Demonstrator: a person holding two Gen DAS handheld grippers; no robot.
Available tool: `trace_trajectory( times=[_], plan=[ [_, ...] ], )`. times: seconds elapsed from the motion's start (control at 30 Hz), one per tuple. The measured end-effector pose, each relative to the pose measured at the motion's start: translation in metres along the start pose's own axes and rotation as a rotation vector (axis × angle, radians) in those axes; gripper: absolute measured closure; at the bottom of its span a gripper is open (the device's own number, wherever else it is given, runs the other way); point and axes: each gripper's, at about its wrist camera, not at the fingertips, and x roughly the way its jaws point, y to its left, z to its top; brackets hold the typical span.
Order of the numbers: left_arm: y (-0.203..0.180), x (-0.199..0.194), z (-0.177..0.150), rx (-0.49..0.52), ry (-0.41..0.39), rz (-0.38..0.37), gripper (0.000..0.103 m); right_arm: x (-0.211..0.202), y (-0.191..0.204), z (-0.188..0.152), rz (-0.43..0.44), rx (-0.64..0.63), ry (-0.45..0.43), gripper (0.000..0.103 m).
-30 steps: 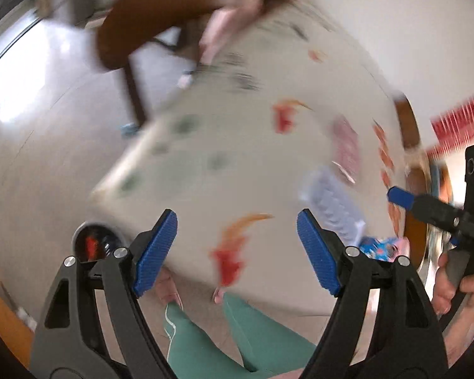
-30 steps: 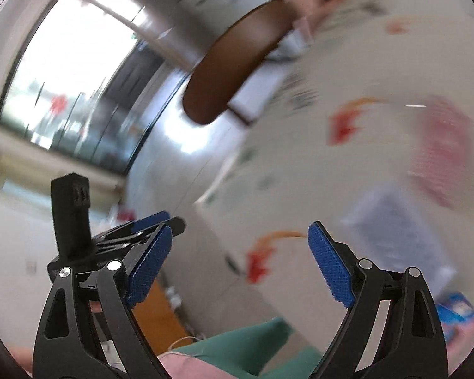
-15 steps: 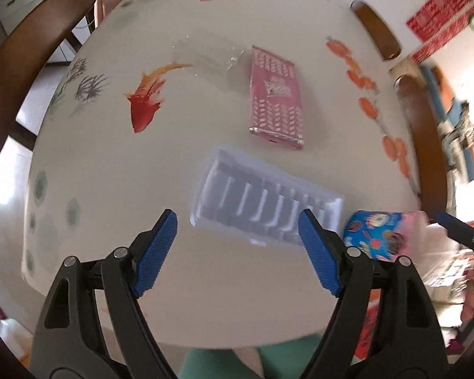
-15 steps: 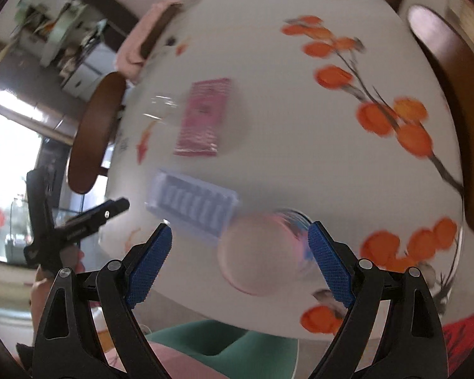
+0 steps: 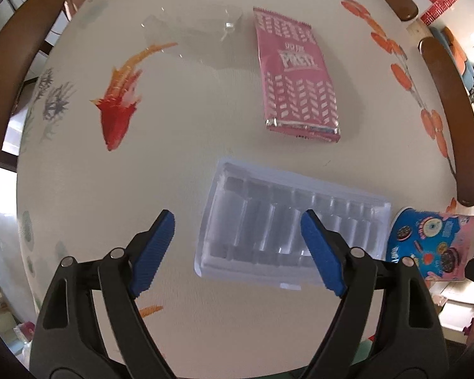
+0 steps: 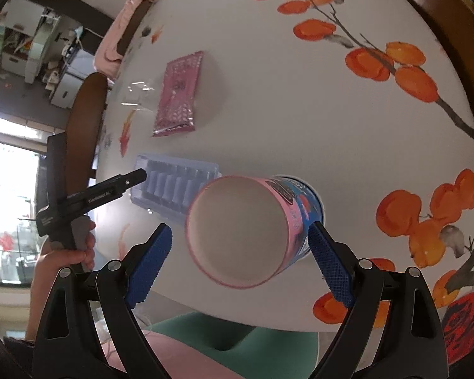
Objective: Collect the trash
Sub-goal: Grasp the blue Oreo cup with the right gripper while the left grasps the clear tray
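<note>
Both claws hang apart and empty over the desk [image 5: 189, 145], the left claw [image 5: 237, 249], jaws opening, above the clear plastic tray [image 5: 287, 221], which looks light, flimsy and slippery, best pinched across its narrow rim, the right claw [image 6: 240, 262] beside the paper cup [image 6: 252, 227].

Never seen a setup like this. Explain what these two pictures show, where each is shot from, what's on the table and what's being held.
A person holds a hand-held clamp in each hand, with a camera looking along its jaws. The left gripper, jaws opening, hovers over a clear plastic tray. The right gripper, jaws open, hangs above an empty paper cup. Neither holds anything. Also on the painted table: a pink snack packet and a clear wrapper.
</note>
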Motion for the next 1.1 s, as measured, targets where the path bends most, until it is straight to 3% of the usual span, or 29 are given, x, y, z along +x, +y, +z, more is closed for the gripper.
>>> trace_trajectory(
  times=[0.1, 0.3, 0.7, 0.73, 0.9, 1.1],
  plan=[
    [0.003, 0.011, 0.0, -0.001, 0.018, -0.012, 0.027, 0.007, -0.001, 0.001, -0.02, 0.003, -0.003, 0.015],
    [0.003, 0.016, 0.001, 0.025, 0.025, -0.013, 0.055, 0.008, -0.002, 0.003, -0.033, 0.003, -0.011, 0.019],
    [0.005, -0.008, -0.003, -0.011, -0.026, -0.062, 0.064, -0.027, 0.004, 0.028, 0.02, -0.017, -0.097, 0.027],
    [0.007, -0.014, -0.003, -0.022, -0.037, -0.067, 0.082, -0.029, 0.006, 0.031, 0.03, -0.027, -0.101, 0.027],
    [0.025, -0.036, -0.007, -0.074, -0.084, -0.053, 0.084, -0.029, 0.026, 0.045, 0.063, -0.084, -0.103, 0.028],
    [0.047, -0.03, -0.02, -0.163, -0.076, -0.107, 0.084, -0.014, 0.06, 0.055, 0.098, -0.169, -0.057, 0.028]
  ],
)
